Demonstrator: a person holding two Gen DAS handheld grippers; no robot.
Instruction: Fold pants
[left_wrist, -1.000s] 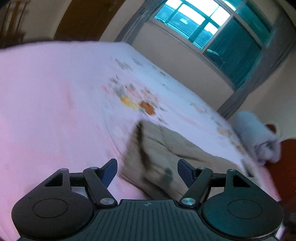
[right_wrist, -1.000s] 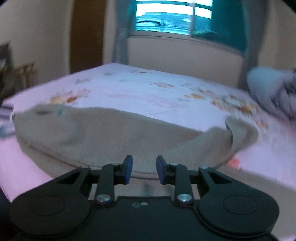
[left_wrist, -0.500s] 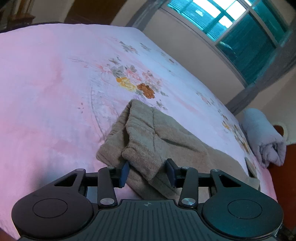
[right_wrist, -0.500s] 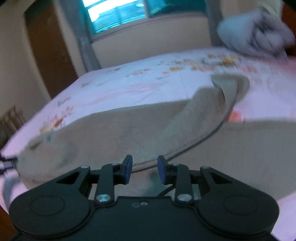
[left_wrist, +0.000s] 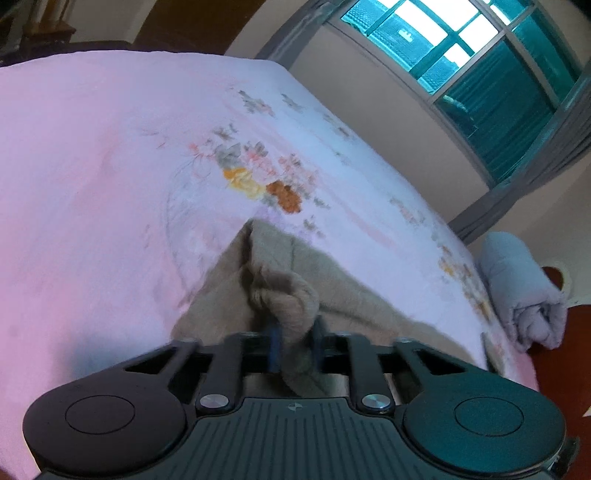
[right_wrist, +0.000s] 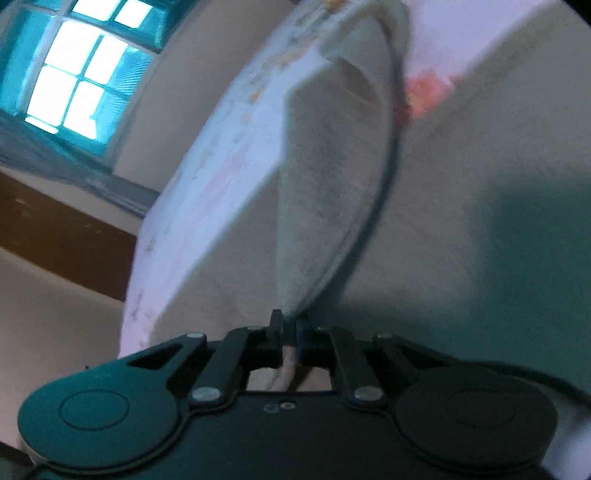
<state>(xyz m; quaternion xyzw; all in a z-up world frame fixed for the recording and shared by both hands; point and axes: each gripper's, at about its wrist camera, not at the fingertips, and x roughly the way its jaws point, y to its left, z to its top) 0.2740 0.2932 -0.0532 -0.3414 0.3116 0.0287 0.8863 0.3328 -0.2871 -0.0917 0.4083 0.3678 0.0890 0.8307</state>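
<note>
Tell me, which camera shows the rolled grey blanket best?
The left wrist view: the rolled grey blanket lies in clear sight at the bed's far right edge. The right wrist view shows none of it, only pants and bed.

The pants (left_wrist: 340, 291) are a plain beige-tan with no print, and in the right wrist view (right_wrist: 332, 177) they look paler, greyish beige with a thin dark seam line. Under the pants, the bedsheet (left_wrist: 92, 166) is pale pink fading to lilac white, printed with sprays of orange, yellow and grey flowers beyond the pants. The left gripper (left_wrist: 293, 345) is black with blue pads; the right gripper (right_wrist: 290, 334) is black too. Far right of the pants lies a grey-blue rolled blanket (left_wrist: 517, 288). The window (left_wrist: 476, 62) glows teal and white.
</note>
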